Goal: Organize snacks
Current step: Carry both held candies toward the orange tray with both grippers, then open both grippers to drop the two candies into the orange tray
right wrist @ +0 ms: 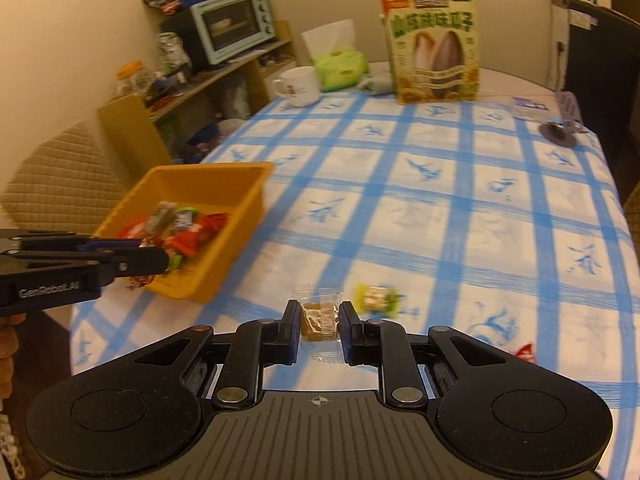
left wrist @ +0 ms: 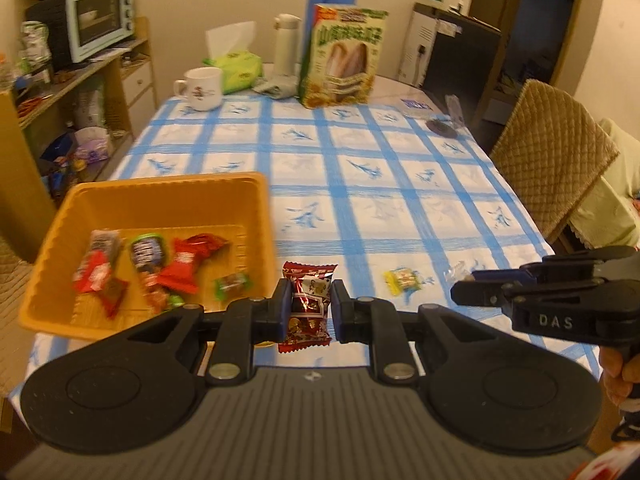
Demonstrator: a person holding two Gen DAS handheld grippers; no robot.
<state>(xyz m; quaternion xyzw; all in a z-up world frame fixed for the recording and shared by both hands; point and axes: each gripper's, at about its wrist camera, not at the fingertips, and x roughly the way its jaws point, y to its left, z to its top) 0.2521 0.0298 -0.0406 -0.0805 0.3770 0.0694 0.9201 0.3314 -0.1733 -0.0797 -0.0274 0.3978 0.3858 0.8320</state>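
The left gripper [left wrist: 308,306] pinches a red candy [left wrist: 307,305] beside the orange bin [left wrist: 160,190], which lies to its left near the tabletop's left edge. The right gripper [right wrist: 320,322] pinches a clear-wrapped brown sweet [right wrist: 319,318], farther from the bin.

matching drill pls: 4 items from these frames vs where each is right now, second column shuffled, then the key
Items:
1. dark red snack packet
2. clear-wrapped brown snack
3. yellow-green candy
4. green-wrapped candy

Places:
A. lying loose on the checked tablecloth
B. inside the orange bin
C. clamped in the left gripper
D. clamped in the right gripper

Pairs: 1-C, 2-D, 3-A, 4-B
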